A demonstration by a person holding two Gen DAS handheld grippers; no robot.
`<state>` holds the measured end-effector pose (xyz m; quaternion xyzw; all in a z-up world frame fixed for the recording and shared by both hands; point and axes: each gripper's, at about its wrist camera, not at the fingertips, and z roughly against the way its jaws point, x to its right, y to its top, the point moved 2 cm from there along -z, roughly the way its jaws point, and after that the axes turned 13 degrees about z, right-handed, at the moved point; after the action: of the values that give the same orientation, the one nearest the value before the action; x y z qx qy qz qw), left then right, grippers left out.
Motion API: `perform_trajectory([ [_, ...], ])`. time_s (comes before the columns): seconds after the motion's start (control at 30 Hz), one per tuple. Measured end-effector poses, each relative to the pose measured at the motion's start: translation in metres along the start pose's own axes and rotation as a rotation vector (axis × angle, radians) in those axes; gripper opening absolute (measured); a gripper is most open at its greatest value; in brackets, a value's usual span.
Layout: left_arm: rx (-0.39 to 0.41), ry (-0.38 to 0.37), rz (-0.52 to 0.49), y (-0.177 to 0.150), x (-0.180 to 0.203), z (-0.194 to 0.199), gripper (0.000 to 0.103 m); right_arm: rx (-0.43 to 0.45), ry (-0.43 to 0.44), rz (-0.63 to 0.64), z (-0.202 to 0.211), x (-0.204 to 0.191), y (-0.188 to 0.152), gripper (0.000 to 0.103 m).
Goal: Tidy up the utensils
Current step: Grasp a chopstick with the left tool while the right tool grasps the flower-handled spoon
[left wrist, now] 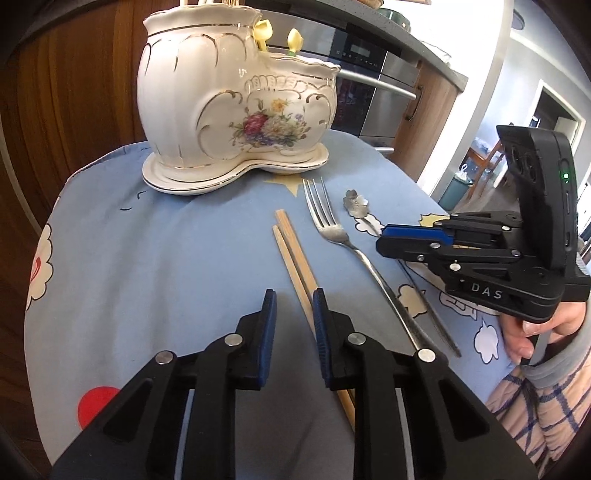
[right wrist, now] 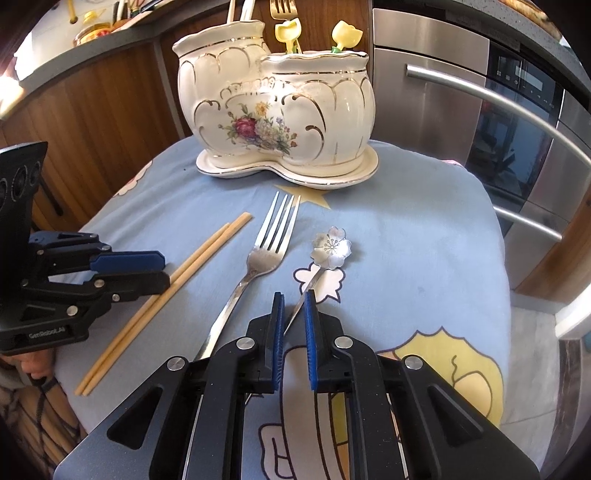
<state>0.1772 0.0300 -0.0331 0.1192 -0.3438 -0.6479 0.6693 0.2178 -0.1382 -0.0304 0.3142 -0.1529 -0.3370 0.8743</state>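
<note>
Blue cartoon-printed cloth covered the tabletop, with wood-panelled cabinets behind it and a stainless-steel oven off to one side. At the far end of the cloth stood a white ceramic utensil holder, gilt-trimmed and painted with flowers, resting on its matching saucer. It had two compartments, a taller one and a lower one; two yellow tulip-topped picks rose from the lower one, and a gold fork showed above the taller one.

Three sorts of utensil lay loose on the cloth in front of the holder, roughly parallel and apart from one another: a pair of wooden chopsticks lying together, a silver fork with its tines toward the holder, and a small flower-shaped spoon.

In the left wrist view, the left gripper hovered low over the chopsticks, its jaws apart, with the sticks passing just beside the right-hand blue pad; whether they touched could not be told. The right gripper sat over the spoon's handle, jaws parted by a narrow gap, the handle running in between them but not visibly pinched. A hand held the right gripper's body at the cloth's edge.
</note>
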Motion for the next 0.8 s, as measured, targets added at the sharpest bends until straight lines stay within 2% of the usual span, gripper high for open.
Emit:
perform_trajectory([
  [0.2,0.002,0.066,-0.106,-0.004,0.012,0.003,0.016,-0.02,-0.027,0.054,0.002,-0.005,-0.001,0.011],
  [0.4,-0.001,0.152,-0.228,-0.011,0.025,0.002,0.014,-0.087,0.004,0.108,0.005,-0.001,0.0,0.011],
  [0.57,-0.009,0.189,-0.234,-0.007,0.016,0.001,0.014,-0.14,0.068,0.111,0.004,0.01,0.002,0.011],
  [0.7,-0.048,0.159,-0.205,0.001,0.006,0.002,0.013,-0.194,0.113,0.103,0.003,0.019,0.006,0.011],
  [0.8,-0.077,0.163,-0.201,0.005,0.002,0.0,0.013,-0.249,0.132,0.113,0.0,0.02,0.01,0.011],
])
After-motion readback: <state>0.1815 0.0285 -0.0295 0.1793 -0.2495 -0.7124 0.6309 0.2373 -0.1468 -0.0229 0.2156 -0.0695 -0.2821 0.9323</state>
